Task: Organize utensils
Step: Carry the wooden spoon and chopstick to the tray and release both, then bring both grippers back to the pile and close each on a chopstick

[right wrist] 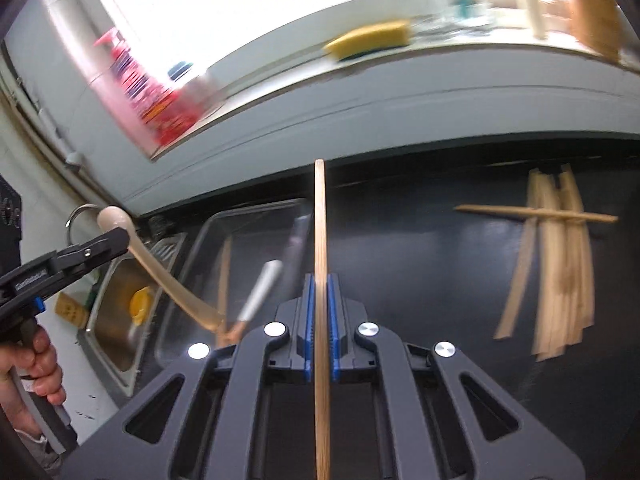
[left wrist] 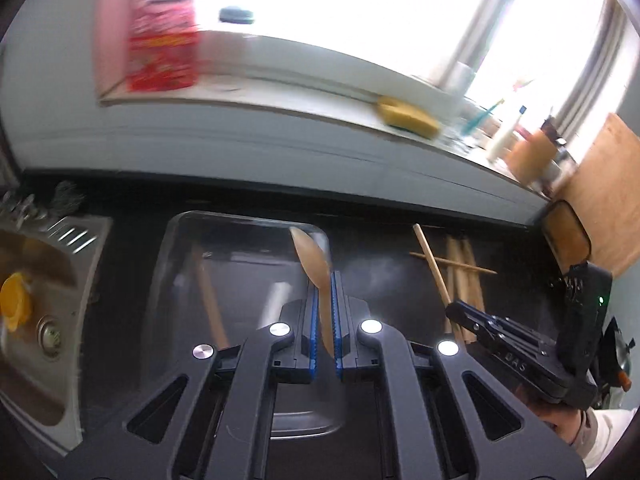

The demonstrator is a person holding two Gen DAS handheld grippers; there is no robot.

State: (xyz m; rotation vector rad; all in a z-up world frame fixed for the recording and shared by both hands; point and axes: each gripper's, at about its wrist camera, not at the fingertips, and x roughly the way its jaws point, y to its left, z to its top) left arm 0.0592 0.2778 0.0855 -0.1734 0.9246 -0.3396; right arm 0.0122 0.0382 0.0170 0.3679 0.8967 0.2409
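My left gripper [left wrist: 325, 280] is shut on a wooden spoon [left wrist: 310, 256] whose bowl sticks up above a clear tray [left wrist: 180, 240]. From the right wrist view the same spoon [right wrist: 160, 268] hangs from the left gripper [right wrist: 122, 240] over the sink side of the tray [right wrist: 256, 208]. My right gripper [right wrist: 320, 280] is shut on a long wooden chopstick [right wrist: 320, 220]; the left wrist view shows that gripper [left wrist: 456, 308] holding the chopstick [left wrist: 432, 264]. A wooden utensil [left wrist: 210, 292] and a silver-handled one [right wrist: 260, 288] lie in the tray. Several wooden utensils [right wrist: 556, 264] are piled on the black counter.
A steel sink [left wrist: 56, 280] with a yellow item [left wrist: 16, 300] lies left of the tray. On the windowsill stand a yellow sponge [left wrist: 408, 116], a red package [left wrist: 164, 32] and bottles. A wooden board [left wrist: 608, 192] leans at the right. A hand [right wrist: 36, 364] grips the left handle.
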